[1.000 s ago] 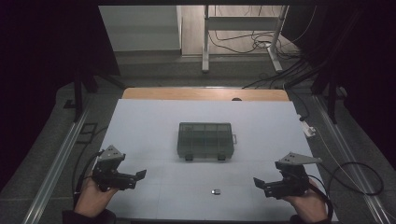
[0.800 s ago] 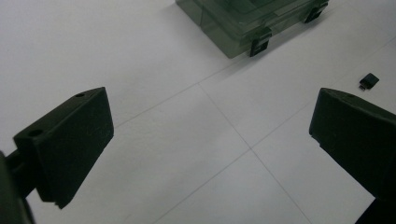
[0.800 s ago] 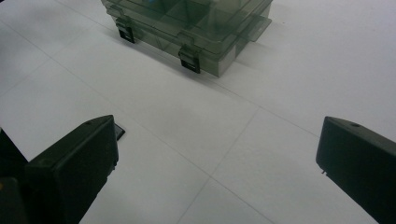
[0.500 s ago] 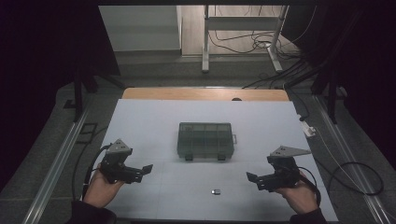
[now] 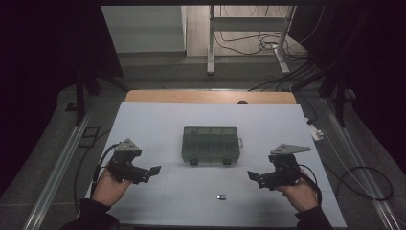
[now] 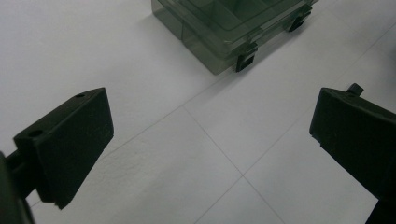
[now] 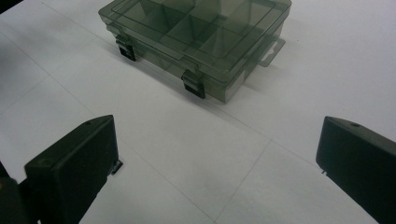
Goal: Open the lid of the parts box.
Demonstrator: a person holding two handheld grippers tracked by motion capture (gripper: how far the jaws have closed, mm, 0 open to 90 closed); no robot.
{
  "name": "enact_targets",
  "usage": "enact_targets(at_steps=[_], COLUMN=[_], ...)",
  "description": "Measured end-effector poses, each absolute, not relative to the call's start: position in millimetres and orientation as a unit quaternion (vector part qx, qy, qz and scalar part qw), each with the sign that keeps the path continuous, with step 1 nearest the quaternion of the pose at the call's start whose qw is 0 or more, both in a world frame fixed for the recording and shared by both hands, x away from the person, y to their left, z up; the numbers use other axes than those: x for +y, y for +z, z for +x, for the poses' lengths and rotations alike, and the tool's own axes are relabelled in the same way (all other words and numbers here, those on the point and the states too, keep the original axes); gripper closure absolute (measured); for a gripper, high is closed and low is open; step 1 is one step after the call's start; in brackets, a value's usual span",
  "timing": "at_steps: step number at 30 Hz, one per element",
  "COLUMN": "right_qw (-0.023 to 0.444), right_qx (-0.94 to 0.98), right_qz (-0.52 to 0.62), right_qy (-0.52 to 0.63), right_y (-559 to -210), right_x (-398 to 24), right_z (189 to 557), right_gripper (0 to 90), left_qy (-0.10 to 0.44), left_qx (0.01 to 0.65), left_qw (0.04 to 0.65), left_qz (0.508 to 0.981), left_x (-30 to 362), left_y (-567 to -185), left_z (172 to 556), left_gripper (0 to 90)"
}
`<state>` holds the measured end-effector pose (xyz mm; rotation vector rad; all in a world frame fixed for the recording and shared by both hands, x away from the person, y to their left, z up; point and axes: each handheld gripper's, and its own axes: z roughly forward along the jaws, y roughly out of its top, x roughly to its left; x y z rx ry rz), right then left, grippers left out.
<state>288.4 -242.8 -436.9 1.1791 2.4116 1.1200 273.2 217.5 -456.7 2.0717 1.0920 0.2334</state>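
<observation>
The box (image 5: 211,144) sat closed mid-table, the left gripper (image 5: 154,170) and right gripper (image 5: 252,175) flanking its near side, a small part (image 5: 221,197) nearer still. In each gripper view, wide-spread empty jaws framed the box (image 6: 233,28) (image 7: 196,39) beyond.

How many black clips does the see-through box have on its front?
2. Both latches sit on the near edge of the box facing the person: one toward the left corner, one toward the right. Both look snapped shut. The far side is hidden, so more could be there.
</observation>
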Motion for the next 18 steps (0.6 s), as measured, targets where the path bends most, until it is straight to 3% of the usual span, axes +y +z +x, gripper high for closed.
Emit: enact_targets(at_steps=[18], right_qw=[0.112], right_qx=[0.834], right_qz=[0.393], right_qy=[0.371], right_y=[-442.4], right_x=[-233.7], right_z=[307.8], right_gripper=[0.0], left_qy=[0.122], left_qx=[0.389], left_qw=[0.375], left_qz=[0.833], left_x=[194.3], left_y=[-467.1], left_z=[299.6], left_gripper=[0.0])
